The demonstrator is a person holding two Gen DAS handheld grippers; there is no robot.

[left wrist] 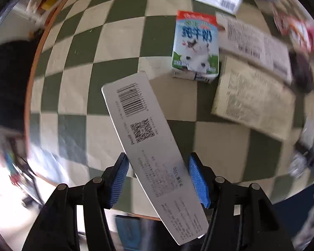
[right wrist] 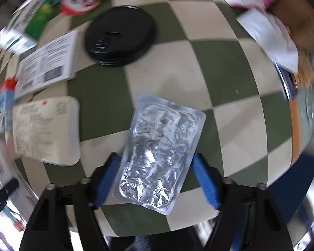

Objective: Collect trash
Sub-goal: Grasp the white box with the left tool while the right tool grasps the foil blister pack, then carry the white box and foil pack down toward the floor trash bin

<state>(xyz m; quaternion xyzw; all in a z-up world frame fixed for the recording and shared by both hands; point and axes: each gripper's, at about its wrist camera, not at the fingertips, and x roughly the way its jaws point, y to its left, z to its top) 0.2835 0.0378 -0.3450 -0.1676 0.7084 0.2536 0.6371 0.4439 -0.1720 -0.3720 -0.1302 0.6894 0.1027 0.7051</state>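
Trash on the green-and-cream checked tablecloth: long grey cardboard box lies between my left gripper pads, not yet pinched. Crinkled silver foil blister pack likewise between my right gripper pads, unclamped.

Left gripper, lower centre, straddles a long grey carton lying diagonally on the green-and-cream checked cloth; its 2 blue pads flank the carton, contact unclear. Upper right: upright milk carton, beside 2 flat printed boxes.
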